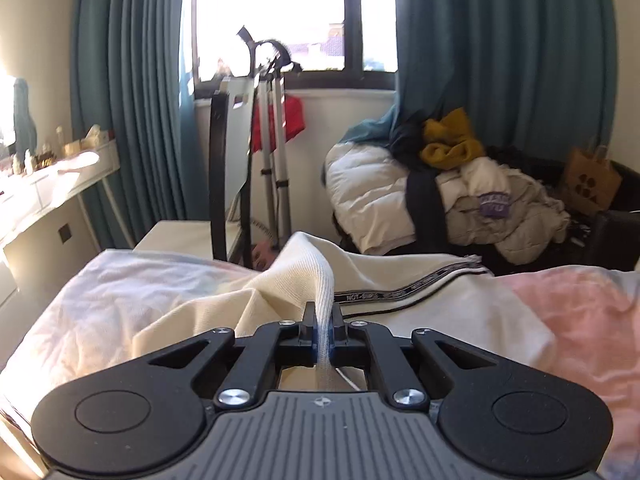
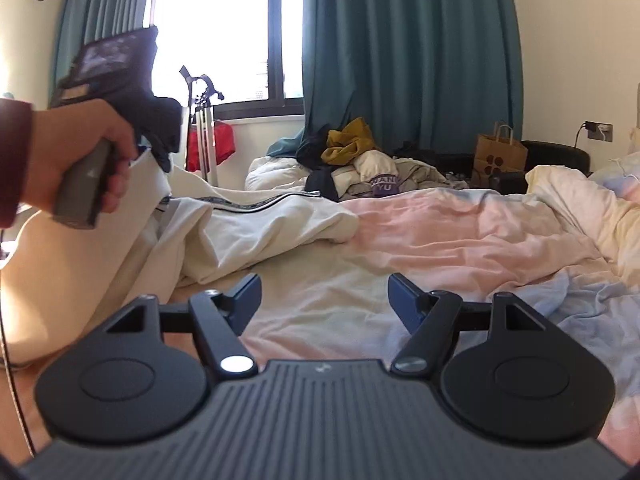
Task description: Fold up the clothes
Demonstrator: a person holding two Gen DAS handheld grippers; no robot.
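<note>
Left hand-held gripper (image 1: 322, 322): clamped tight on a ribbed edge of the cream garment (image 1: 296, 280), so a ridge of fabric runs up from between the fingers like a little tent.
Cream garment: mostly lying on the bed (image 1: 580, 312), spread out ahead of the left hand-held gripper, with a black-and-white lettered stripe (image 1: 408, 292) running along it. From the right wrist view it's bunched up toward the left side of the bed (image 2: 460, 236), and its lifted edge (image 2: 152, 176) hangs just below the person's hand.
Right hand-held gripper (image 2: 325, 300): fingers spread wide apart, nothing between them, hovering over the pink and white bedding, off to the side of the garment.
Person's hand (image 2: 84, 148): in the right wrist view, wrapped around the grey handle of the left tool, dark red sleeve (image 2: 14, 160) at the wrist.
Background: teal curtains (image 2: 408, 52), bright window (image 1: 272, 12), and a heap of clothes (image 1: 452, 184) past the foot of the bed, a mustard-yellow piece on top. Brown paper bag (image 2: 498, 152) beside the heap.
</note>
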